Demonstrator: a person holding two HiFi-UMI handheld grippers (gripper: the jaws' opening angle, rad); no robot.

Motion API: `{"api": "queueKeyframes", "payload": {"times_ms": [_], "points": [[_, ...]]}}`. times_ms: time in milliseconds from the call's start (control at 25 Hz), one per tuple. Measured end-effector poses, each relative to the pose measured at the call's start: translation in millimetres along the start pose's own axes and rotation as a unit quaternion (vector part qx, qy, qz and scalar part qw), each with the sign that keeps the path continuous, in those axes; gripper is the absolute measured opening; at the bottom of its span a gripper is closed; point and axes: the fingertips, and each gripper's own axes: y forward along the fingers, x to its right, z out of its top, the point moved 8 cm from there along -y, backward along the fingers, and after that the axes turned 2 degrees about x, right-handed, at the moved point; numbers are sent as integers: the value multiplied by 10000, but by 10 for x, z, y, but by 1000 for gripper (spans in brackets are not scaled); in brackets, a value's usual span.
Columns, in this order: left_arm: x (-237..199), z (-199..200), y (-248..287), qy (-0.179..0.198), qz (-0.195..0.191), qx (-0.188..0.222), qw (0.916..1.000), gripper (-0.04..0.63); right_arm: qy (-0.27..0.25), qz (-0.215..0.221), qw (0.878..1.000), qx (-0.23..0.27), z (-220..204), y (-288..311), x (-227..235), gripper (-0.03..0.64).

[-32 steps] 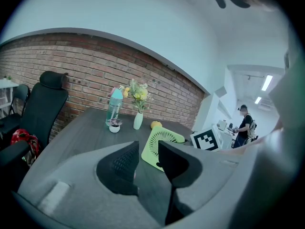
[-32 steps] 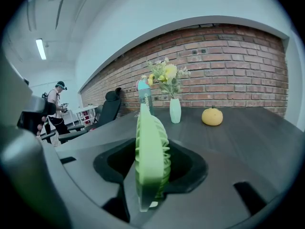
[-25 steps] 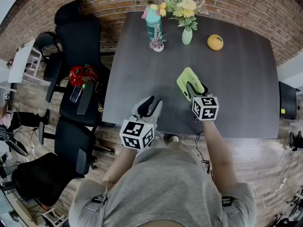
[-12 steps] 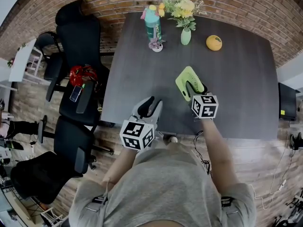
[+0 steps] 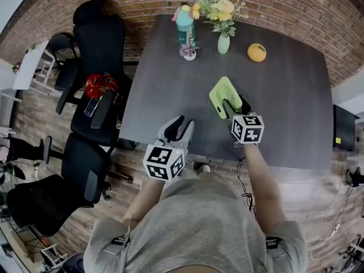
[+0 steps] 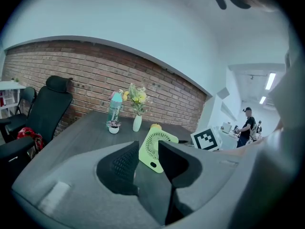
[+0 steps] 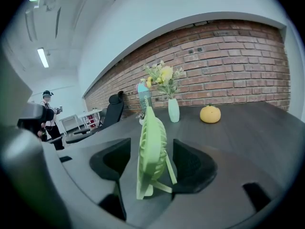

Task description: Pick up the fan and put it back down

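A light green fan stands upright on its foot on the dark table. My right gripper is around it: in the right gripper view the fan sits between the jaws with a gap on each side. These jaws have just been opening and the pads are off the fan, so the right gripper is open. My left gripper hangs at the table's front edge, open and empty. In the left gripper view the fan shows beyond the left gripper.
At the table's far end stand a teal bottle, a small flower pot, a green vase with flowers and an orange fruit. Black office chairs line the left side, one with a red object.
The right gripper's jaws have spread apart from the fan, which stays standing on the table. The left gripper has barely shifted at the table's front edge.
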Motion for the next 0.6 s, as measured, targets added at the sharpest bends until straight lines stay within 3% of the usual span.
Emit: {"api": "queueKeyframes", "payload": {"times_ms": [240, 600], "points": [[121, -36, -151, -73, 99, 89, 9999, 115, -4, 71, 9999, 71, -7, -336, -79, 263], [192, -68, -328, -44, 94, 153, 9998, 115, -246, -172, 9992, 253, -88, -877, -306, 254]]}}
